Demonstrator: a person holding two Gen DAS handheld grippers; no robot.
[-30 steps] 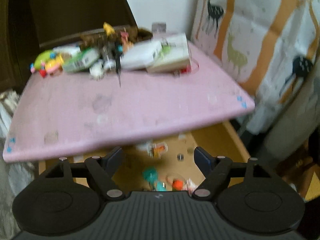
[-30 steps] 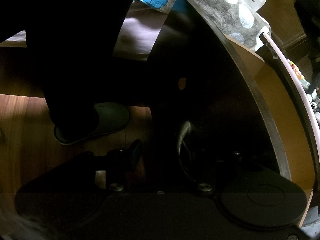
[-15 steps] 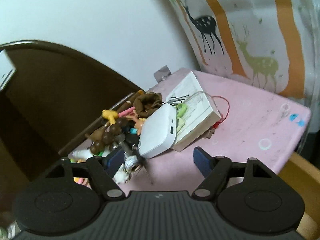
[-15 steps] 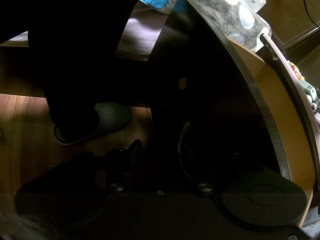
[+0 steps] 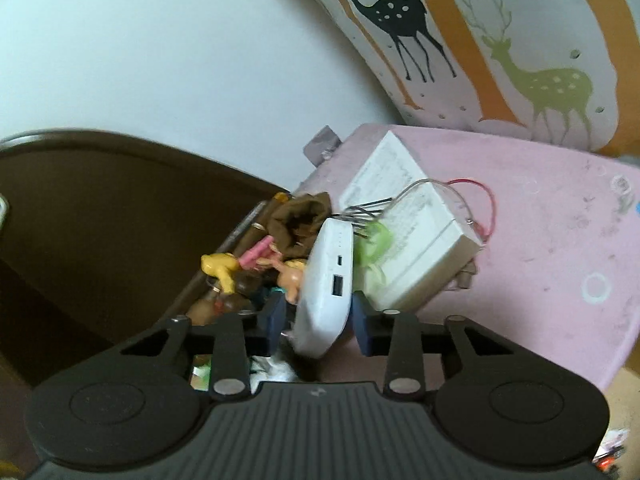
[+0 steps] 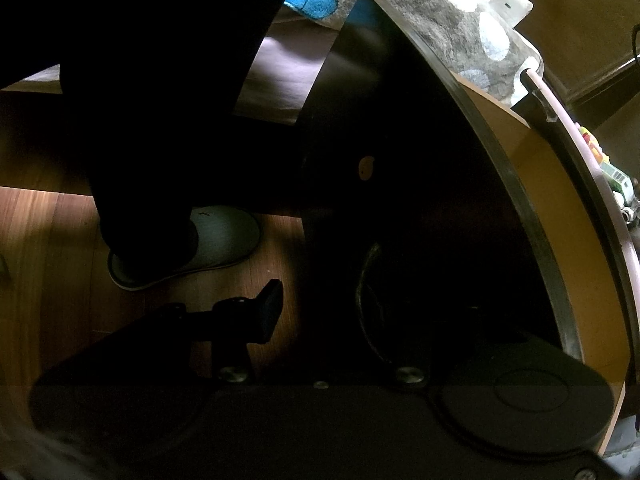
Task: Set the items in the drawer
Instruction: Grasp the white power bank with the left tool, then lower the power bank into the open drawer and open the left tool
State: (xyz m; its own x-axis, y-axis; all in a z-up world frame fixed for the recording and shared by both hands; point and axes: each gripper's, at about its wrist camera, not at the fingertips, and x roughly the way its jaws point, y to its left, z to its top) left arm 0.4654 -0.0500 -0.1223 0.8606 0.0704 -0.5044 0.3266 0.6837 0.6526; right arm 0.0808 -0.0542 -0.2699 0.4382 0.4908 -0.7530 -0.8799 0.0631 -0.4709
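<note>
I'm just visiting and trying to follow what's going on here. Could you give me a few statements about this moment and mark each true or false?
1. The left tool has its fingers on either side of a white power bank. True.
2. The tabletop is green. False: it is pink.
3. A white box lies on the table beside the power bank. True.
4. The curtain shows a pattern of fish. False: it shows deer.
5. The right tool is holding a toy. False: it holds no toy; it sits low by a dark panel above the wooden floor.
</note>
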